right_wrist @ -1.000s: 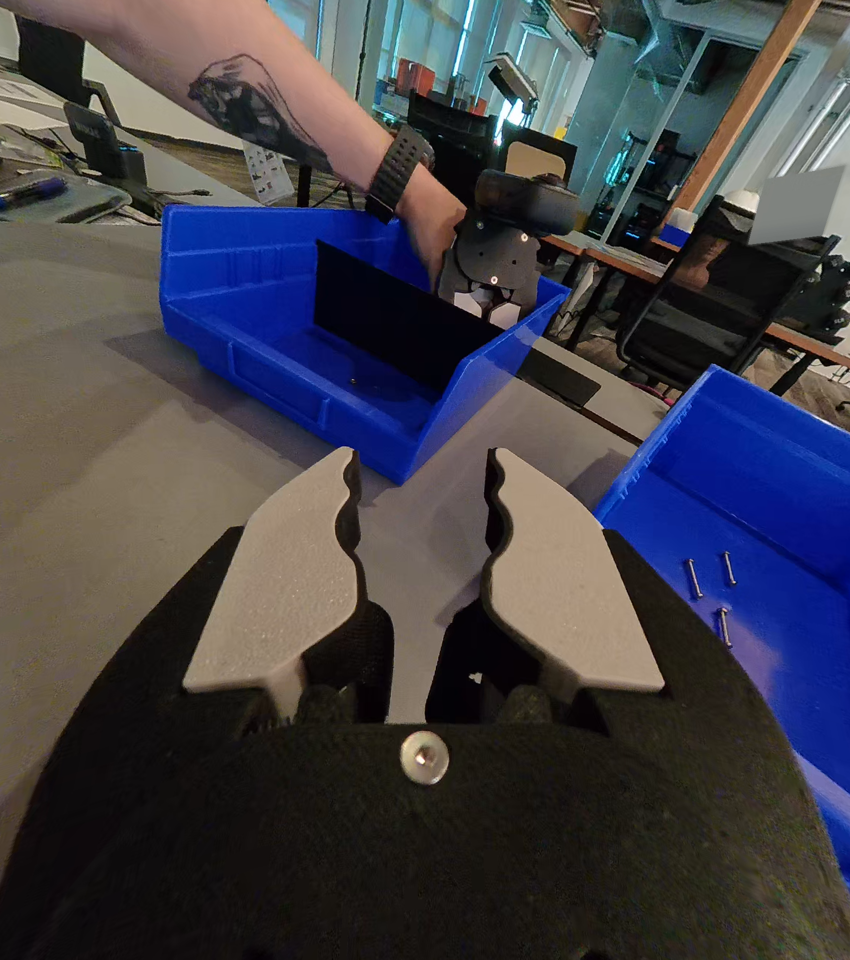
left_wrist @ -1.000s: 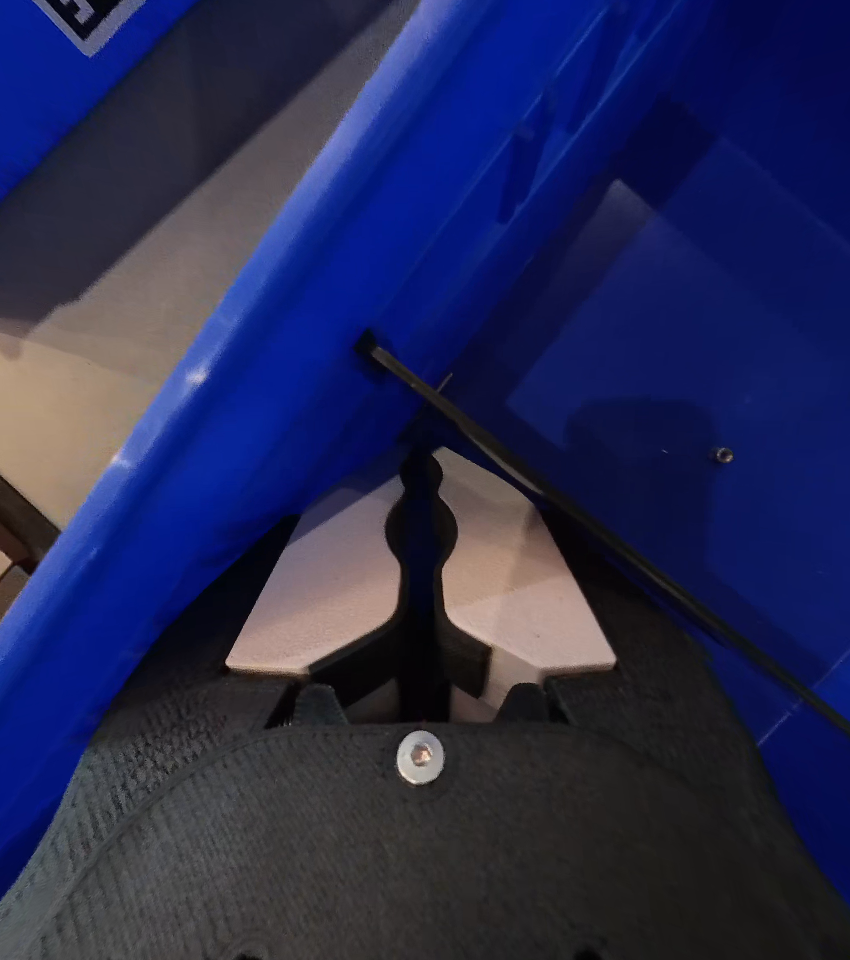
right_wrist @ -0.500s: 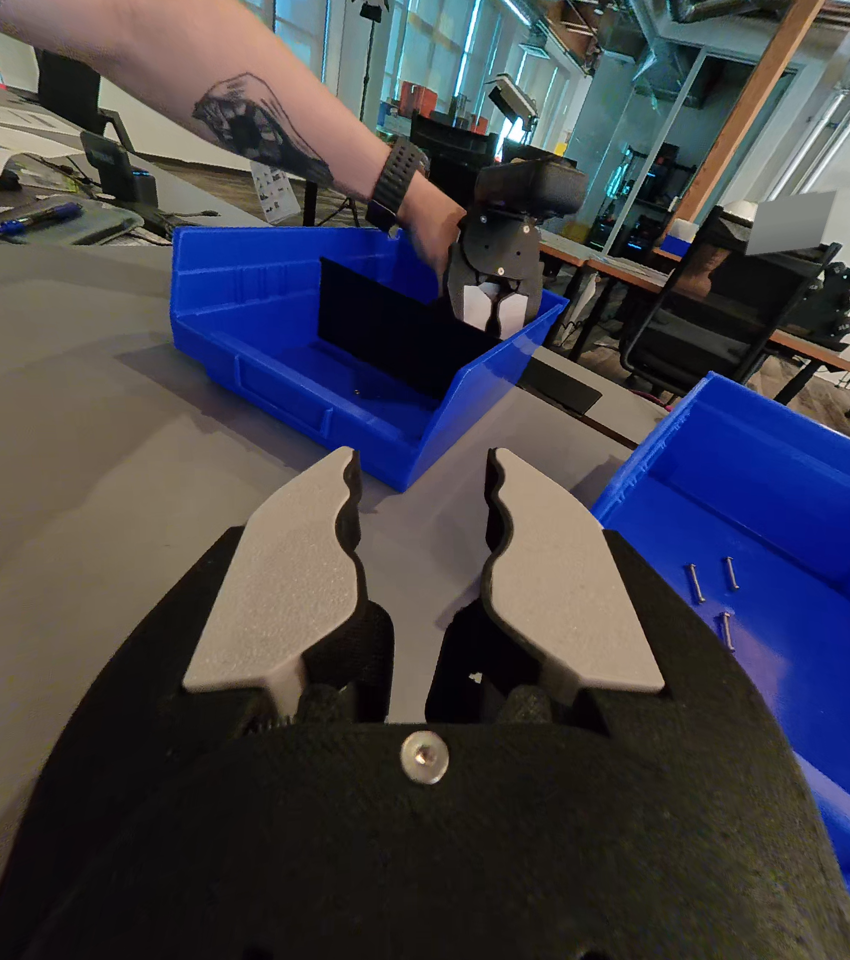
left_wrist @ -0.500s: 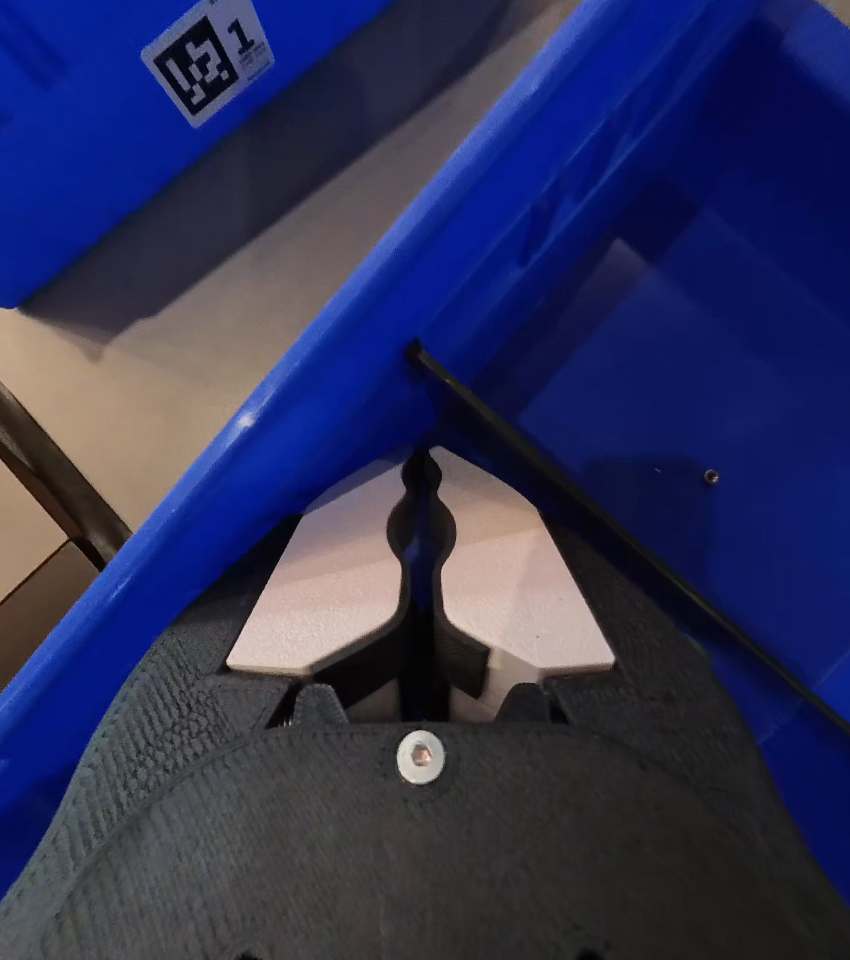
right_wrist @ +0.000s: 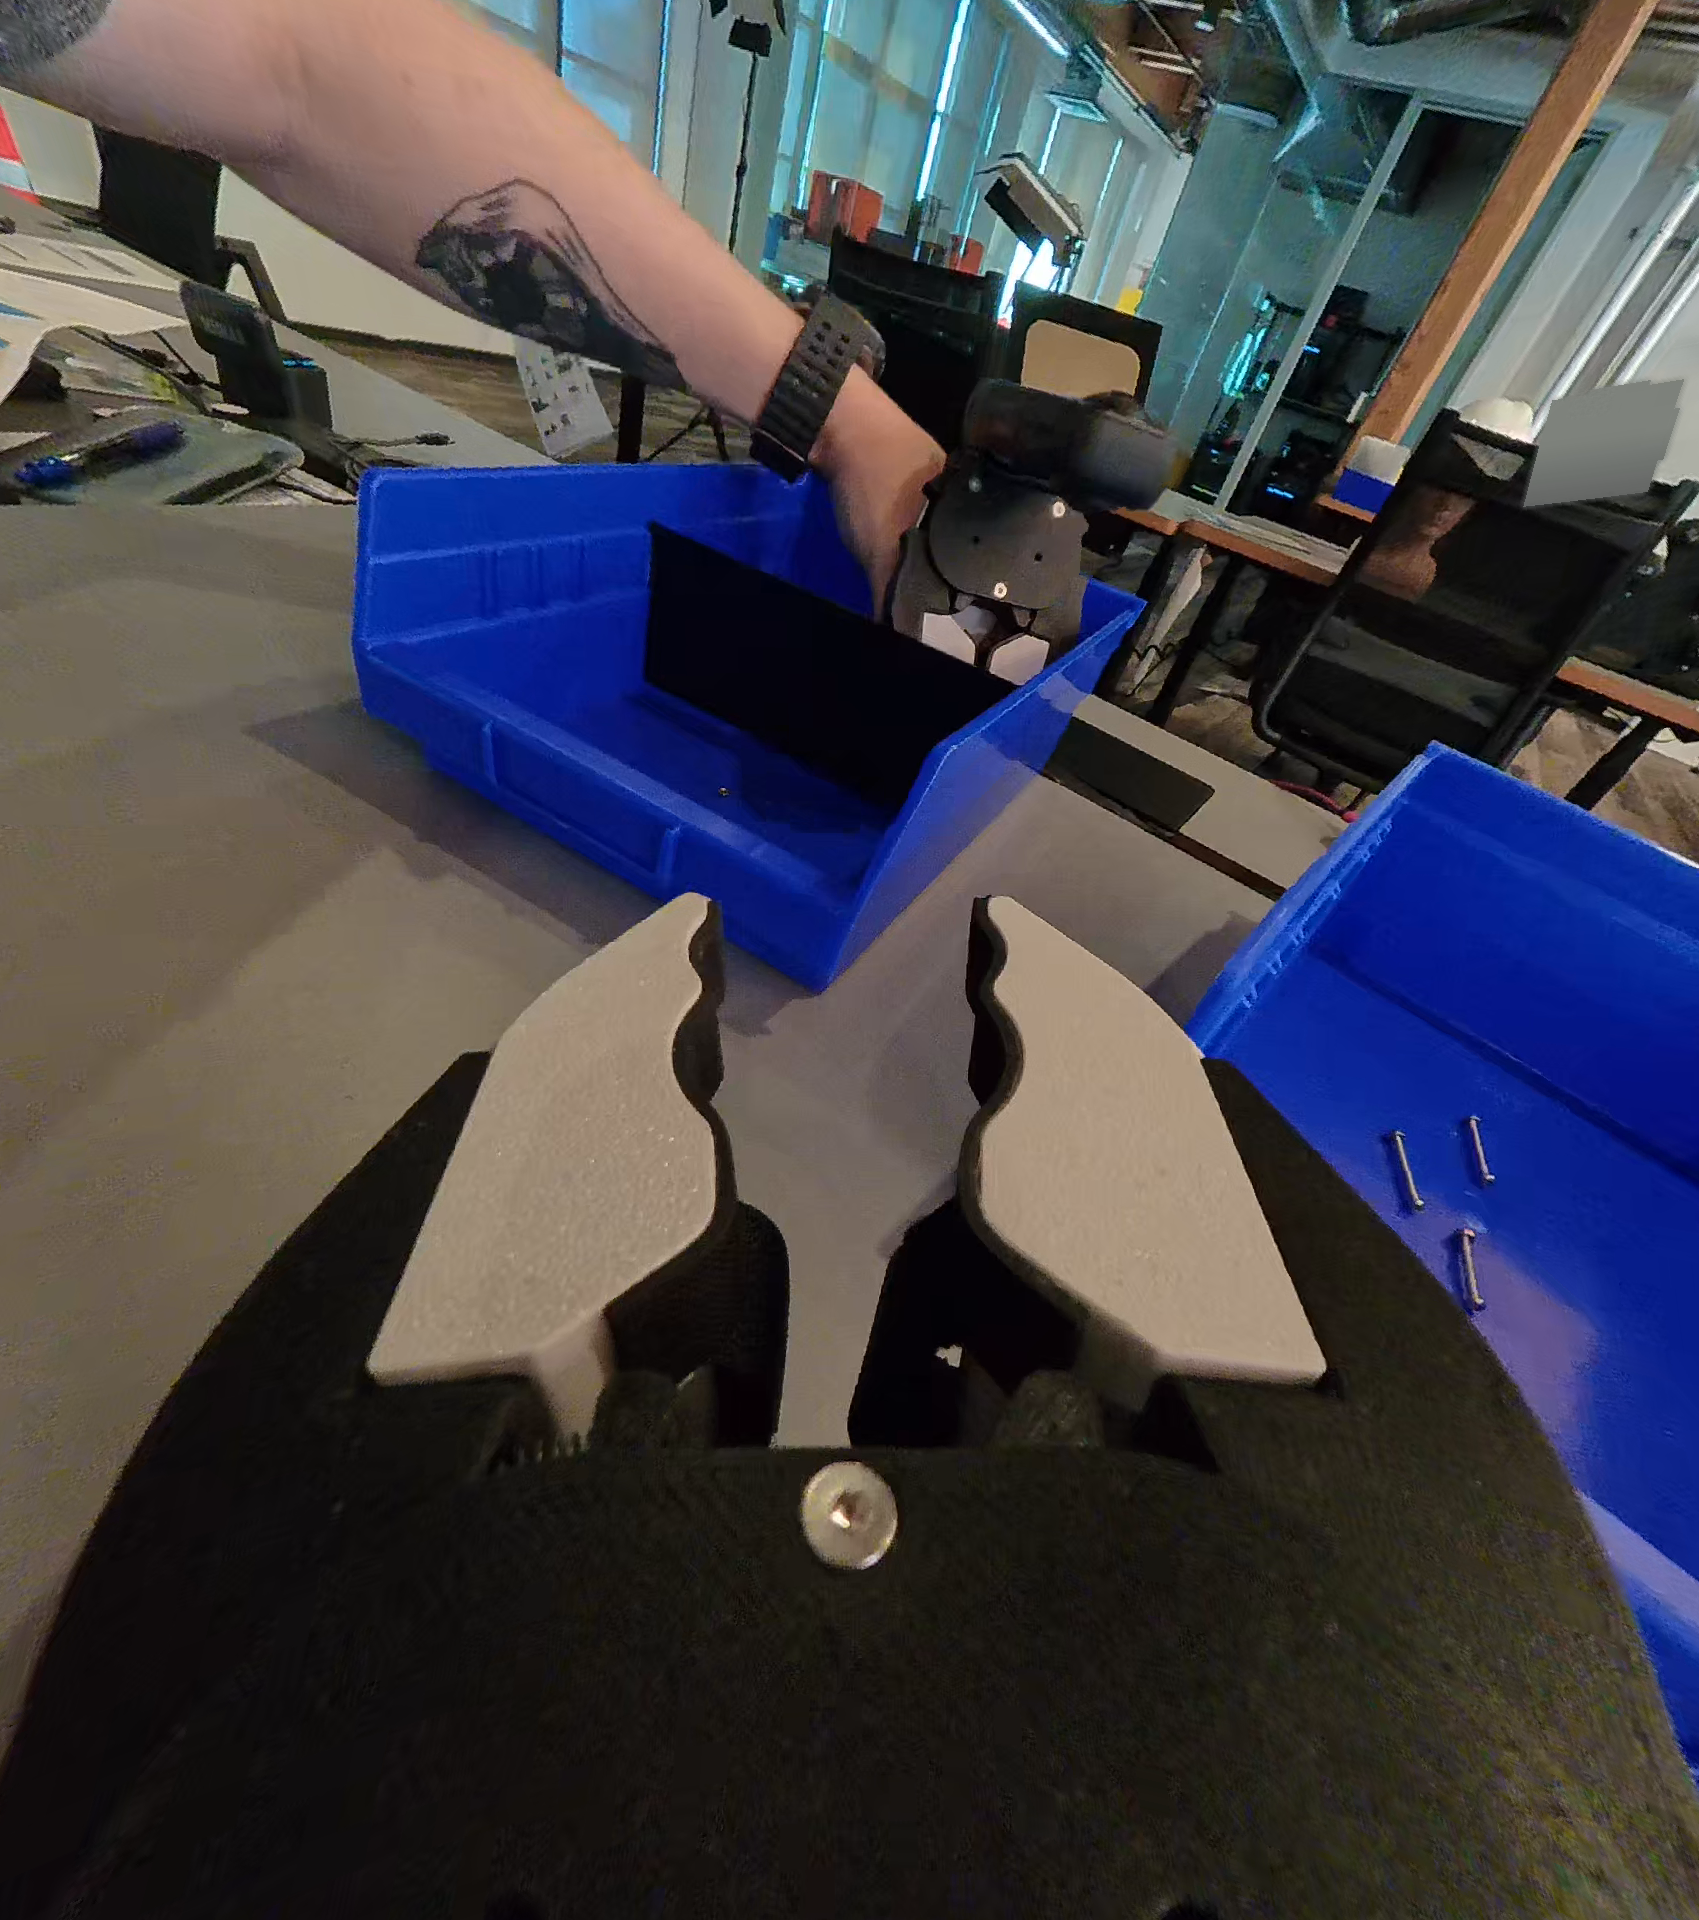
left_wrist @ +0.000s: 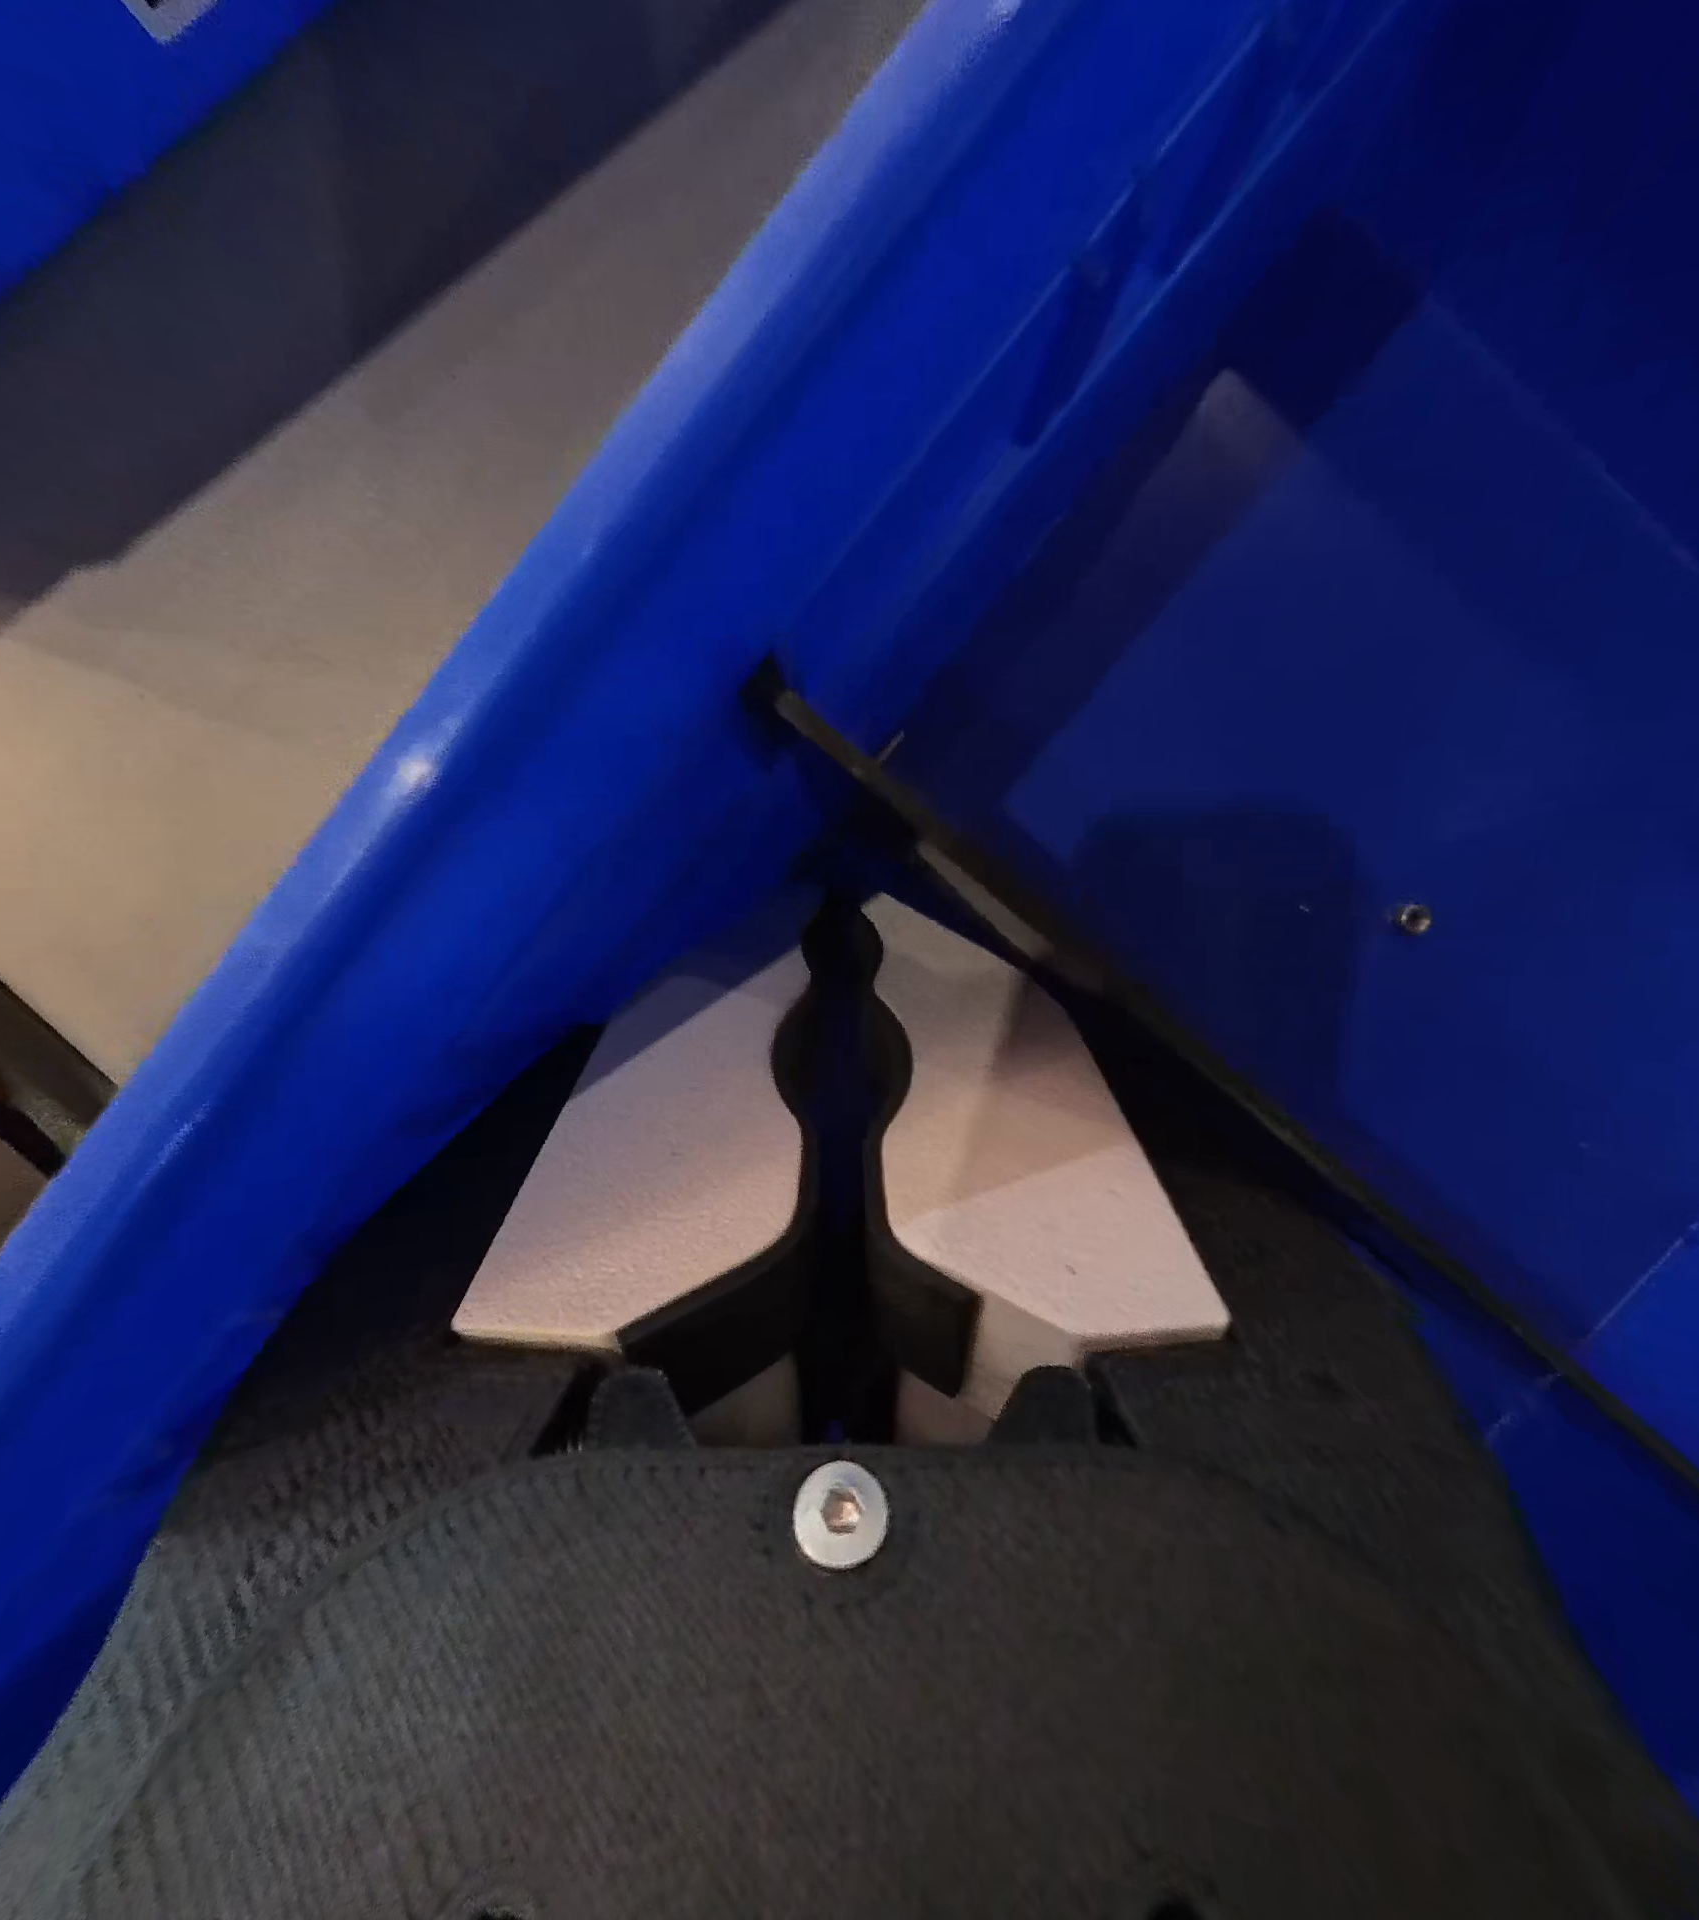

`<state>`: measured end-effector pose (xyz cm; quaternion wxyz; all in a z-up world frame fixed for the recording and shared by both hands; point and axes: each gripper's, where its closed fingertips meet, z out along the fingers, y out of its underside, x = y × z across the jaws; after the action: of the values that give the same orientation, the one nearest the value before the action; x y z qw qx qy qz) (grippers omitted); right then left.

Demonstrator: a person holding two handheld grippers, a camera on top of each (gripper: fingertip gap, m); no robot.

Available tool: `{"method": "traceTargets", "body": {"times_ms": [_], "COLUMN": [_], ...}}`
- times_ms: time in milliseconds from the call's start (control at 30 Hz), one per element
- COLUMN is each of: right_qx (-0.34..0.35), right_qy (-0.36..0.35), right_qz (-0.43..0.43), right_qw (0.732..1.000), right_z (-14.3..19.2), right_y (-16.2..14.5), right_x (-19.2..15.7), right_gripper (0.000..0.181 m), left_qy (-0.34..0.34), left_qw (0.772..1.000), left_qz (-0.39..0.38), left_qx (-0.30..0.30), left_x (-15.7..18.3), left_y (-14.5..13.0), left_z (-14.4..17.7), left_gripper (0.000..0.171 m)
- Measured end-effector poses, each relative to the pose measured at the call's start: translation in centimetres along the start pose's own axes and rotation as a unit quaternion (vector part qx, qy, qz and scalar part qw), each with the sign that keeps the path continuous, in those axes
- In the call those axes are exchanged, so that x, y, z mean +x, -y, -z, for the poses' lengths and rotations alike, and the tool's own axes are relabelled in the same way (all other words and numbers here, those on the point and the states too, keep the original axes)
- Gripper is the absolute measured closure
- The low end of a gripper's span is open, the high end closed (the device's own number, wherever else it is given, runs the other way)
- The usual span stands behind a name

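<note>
While the left tool (left_wrist: 840,925), its jaws nearly together, sits in the bin (right_wrist: 616,717) corner beside the divider (right_wrist: 803,665), that thin black sheet looks light, stiff, slick; best pinched at its top edge. The right tool (right_wrist: 843,997) hangs wide above the desk (right_wrist: 149,935), gripping nothing.

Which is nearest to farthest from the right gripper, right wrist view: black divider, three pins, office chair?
From the right gripper:
1. Three pins, in the blue bin to its right.
2. Black divider, upright in the bin ahead, by the left gripper.
3. Office chair, beyond the table, right.
</note>
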<state>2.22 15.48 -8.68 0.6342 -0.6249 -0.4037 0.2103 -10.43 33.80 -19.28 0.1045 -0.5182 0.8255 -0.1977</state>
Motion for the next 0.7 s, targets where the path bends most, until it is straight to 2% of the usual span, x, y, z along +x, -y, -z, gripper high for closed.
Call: {"method": "traceTargets", "body": {"times_ms": [267, 433, 600, 700], "right_qx": [0.014, 0.019, 0.022, 0.027], "right_qy": [-0.003, -0.001, -0.004, -0.002], "right_qz": [-0.004, -0.001, -0.004, -0.007], "right_qw": [1.000, 1.000, 1.000, 1.000], "right_z": [0.4, 0.5, 0.5, 0.6], "right_y": [0.6, 0.8, 0.9, 1.1], "right_x": [0.2, 0.1, 0.2, 0.2], "right_gripper": [0.137, 0.136, 0.136, 0.136], "left_qy": [0.021, 0.043, 0.046, 0.076], "left_qw": [0.995, 0.984, 0.957, 0.938], "left_qz": [0.066, 0.173, 0.287, 0.339], "left_qx": [-0.068, 0.017, 0.016, 0.003], "left_x": [-0.3, -1.7, -2.4, -2.7], "left_y": [-2.0, -0.9, -1.4, -1.6], "left_z": [1.1, 1.4, 1.1, 1.1], "left_gripper": [0.171, 0.158, 0.152, 0.154]}}
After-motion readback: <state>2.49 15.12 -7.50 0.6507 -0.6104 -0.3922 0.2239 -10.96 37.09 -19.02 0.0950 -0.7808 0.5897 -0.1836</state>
